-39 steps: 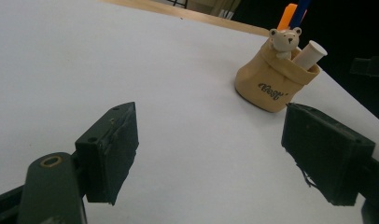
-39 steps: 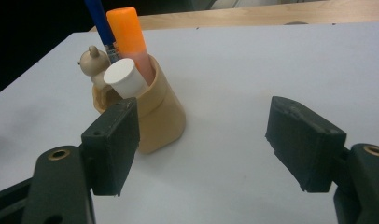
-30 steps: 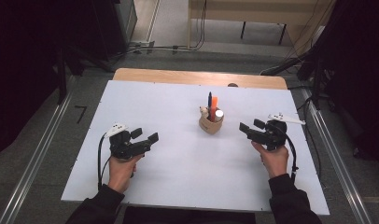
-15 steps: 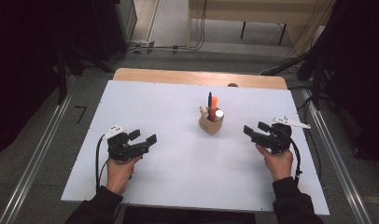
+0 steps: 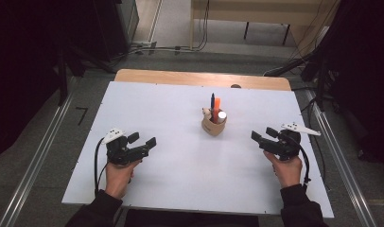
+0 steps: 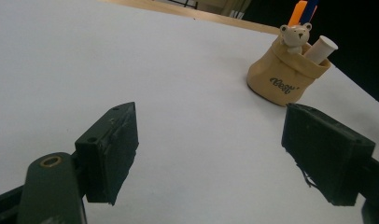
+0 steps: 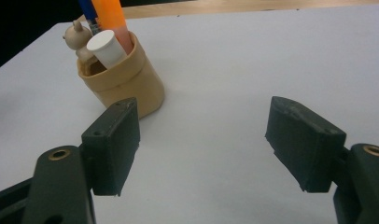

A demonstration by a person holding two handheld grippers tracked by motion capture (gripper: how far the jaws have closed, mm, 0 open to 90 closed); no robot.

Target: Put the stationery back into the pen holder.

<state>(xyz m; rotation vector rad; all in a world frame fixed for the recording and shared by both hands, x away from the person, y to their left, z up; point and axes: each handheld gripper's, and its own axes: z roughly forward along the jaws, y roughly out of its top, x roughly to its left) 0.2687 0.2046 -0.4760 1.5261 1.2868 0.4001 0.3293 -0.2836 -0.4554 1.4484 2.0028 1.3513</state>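
Observation:
A tan pen holder (image 5: 213,126) stands upright near the middle of the white table (image 5: 180,179). It holds a blue pen (image 5: 212,100), an orange marker (image 5: 217,103) and a white-capped tube (image 5: 222,115), with a small bear figure (image 5: 207,112) on its rim. My left gripper (image 5: 143,140) hovers open at the front left, aimed toward the holder (image 6: 283,79), which is well beyond its jaws. My right gripper (image 5: 264,135) is open at the front right, and the holder (image 7: 127,86) stands just past its left jaw. Both pairs of jaws (image 6: 211,140) (image 7: 201,135) are empty.
A bare wooden strip (image 5: 199,78) runs along the table's far edge. Metal rails (image 5: 36,161) flank the table on the floor, and cables (image 5: 294,68) lie beyond the far right corner. Dark equipment stands at both sides.
My right gripper has drifted slightly right and toward the person, away from the holder. The left gripper has kept still.

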